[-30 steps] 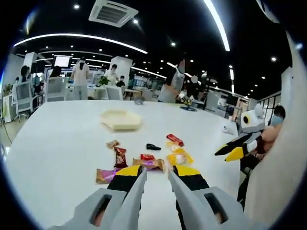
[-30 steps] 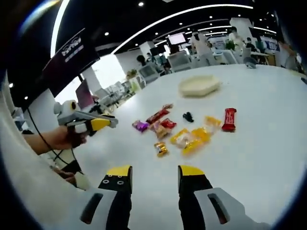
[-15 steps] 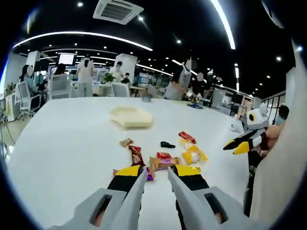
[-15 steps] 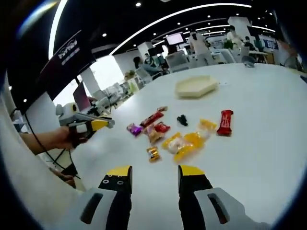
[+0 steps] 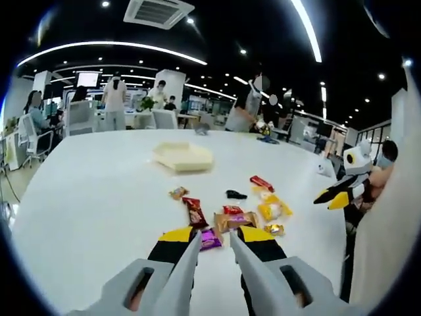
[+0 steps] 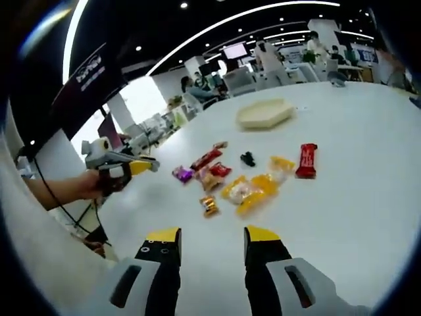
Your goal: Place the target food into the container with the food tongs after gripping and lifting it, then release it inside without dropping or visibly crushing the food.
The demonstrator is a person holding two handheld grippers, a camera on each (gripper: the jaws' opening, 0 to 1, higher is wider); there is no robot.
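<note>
A white tabletop carries a loose cluster of wrapped snacks and, farther back, a pale hexagonal container that stands apart from them. In the left gripper view, the left gripper hangs low over the near edge of the cluster with its yellow-tipped jaws parted and holding nothing; a purple packet lies just beyond the tips. A red bar, a small black item and yellow packets lie beyond. In the right gripper view, the right gripper is likewise open and empty, well short of the snacks; the yellow packets sit at the cluster's middle, with the container behind. No food tongs can be made out.
</note>
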